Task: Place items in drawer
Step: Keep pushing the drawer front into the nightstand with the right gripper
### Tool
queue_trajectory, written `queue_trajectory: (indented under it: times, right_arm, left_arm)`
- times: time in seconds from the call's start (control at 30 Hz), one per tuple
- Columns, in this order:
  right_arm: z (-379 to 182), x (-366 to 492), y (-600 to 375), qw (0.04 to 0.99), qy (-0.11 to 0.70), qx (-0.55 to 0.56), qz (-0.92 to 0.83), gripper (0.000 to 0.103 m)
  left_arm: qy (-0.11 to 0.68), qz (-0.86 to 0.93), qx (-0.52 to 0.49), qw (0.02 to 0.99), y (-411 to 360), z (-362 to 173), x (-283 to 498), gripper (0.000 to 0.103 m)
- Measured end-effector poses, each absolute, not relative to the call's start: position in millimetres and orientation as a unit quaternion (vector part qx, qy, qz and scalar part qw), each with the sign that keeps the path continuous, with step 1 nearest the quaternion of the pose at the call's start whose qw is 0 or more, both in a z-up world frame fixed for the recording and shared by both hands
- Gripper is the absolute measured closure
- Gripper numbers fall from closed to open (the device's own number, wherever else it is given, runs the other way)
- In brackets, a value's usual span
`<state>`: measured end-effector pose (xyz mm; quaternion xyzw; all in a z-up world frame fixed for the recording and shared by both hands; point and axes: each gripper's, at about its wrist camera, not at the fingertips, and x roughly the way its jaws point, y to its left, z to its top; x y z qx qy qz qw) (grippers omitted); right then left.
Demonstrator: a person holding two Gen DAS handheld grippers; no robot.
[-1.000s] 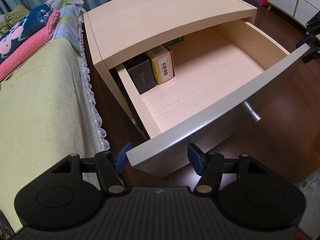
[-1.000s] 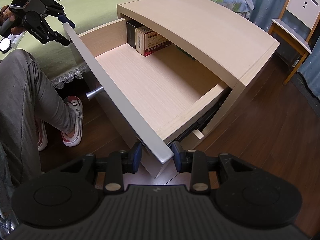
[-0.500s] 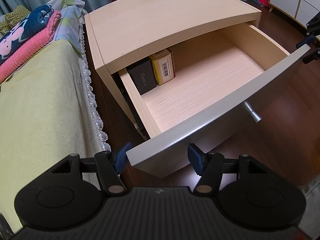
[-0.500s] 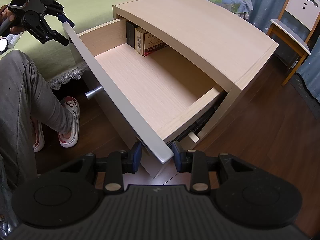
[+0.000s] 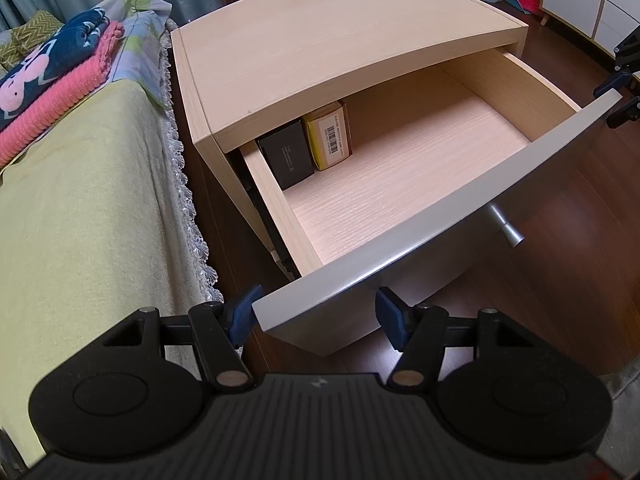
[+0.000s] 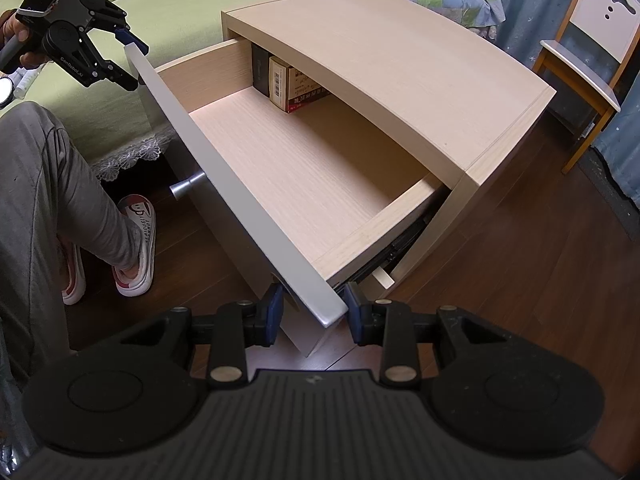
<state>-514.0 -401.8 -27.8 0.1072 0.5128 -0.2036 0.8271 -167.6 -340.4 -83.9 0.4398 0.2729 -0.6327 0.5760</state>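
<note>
The pale wood nightstand (image 5: 340, 40) has its drawer pulled out, and the grey drawer front (image 5: 420, 240) carries a metal knob (image 5: 506, 228). At the back left of the drawer stand a black box (image 5: 286, 154) and a yellow box (image 5: 330, 136); the remaining drawer floor is bare. My left gripper (image 5: 316, 312) is open and straddles the front's left corner. My right gripper (image 6: 314, 308) is shut on the other end of the drawer front (image 6: 224, 168). The right wrist view also catches the left gripper (image 6: 130, 58), and neither gripper carries any item.
A bed with a yellow-green cover (image 5: 80, 200) and folded blankets (image 5: 52, 80) runs along the nightstand's left. A person's grey-trousered leg (image 6: 60, 200) and slipper (image 6: 136, 248) stand before the drawer. A wooden chair (image 6: 588, 48) and a white cabinet (image 5: 592, 0) sit further off on the dark wood floor.
The drawer has slid a little way into the nightstand, hiding more of the two boxes under the top. Both grippers moved forward with the drawer front.
</note>
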Motion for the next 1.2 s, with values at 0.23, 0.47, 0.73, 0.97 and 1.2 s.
queue_trajectory:
  times: [0.23,0.47,0.73,0.97,1.2]
  right_arm:
    - [-27,-514,-406,0.827,0.513,0.105,-0.204,0.074]
    - [-27,-513,-411,0.827,0.513,0.104,-0.204,0.074]
    - [-27,-512,-416,0.827,0.513,0.103,-0.205,0.074]
    - [-27,-509,-422,0.826,0.514,0.101,-0.208,0.074]
    - [-27,-508,-425,0.825,0.516,0.099,-0.209,0.073]
  left_arm:
    - [0.272,-0.631,0.439,0.579,-345,-83,-166,0.039]
    - [0.271,-0.631,0.437,0.581,-350,-84,-165,0.039]
    - [0.271,-0.631,0.437,0.582,-355,-84,-163,0.039]
    - [0.269,-0.63,0.435,0.585,-361,-85,-161,0.039]
    - [0.271,-0.63,0.429,0.588,-364,-85,-159,0.039]
